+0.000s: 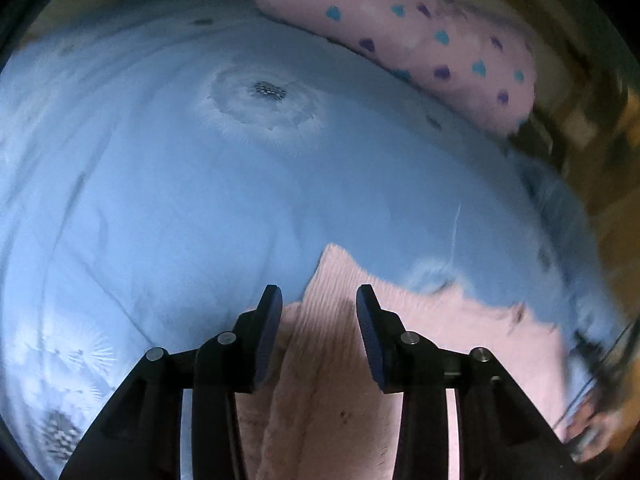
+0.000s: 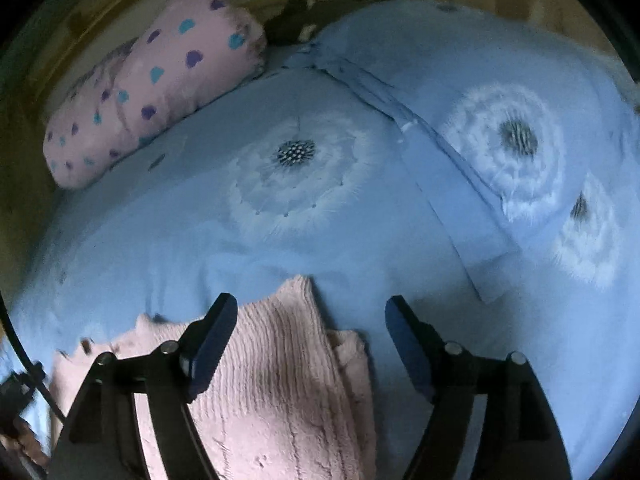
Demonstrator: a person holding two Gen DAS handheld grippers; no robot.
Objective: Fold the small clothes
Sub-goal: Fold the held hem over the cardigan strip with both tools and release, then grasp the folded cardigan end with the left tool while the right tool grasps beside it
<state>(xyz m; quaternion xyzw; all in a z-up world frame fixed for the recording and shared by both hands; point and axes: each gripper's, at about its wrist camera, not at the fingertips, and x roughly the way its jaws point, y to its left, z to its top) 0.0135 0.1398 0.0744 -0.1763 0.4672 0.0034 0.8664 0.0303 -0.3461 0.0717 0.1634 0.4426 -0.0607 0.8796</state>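
A pink ribbed knit garment (image 1: 332, 360) lies on a blue bedspread (image 1: 180, 200). In the left wrist view my left gripper (image 1: 319, 300) is open, its fingers apart above the garment's upper left part, nothing between them. In the right wrist view the same garment (image 2: 276, 380) lies below my right gripper (image 2: 310, 312). That gripper is open wide over the garment's upper right corner, and its right finger (image 2: 404, 340) is over bare bedspread (image 2: 400, 220). The lower part of the garment is hidden behind both grippers.
A pink pillow with purple and teal dots (image 1: 400, 36) lies at the head of the bed, also in the right wrist view (image 2: 152, 80). The bedspread carries white dandelion prints (image 2: 296, 176). A blue pillow (image 2: 500, 120) lies at the right. Wooden bed edge (image 1: 592, 140) borders the bed.
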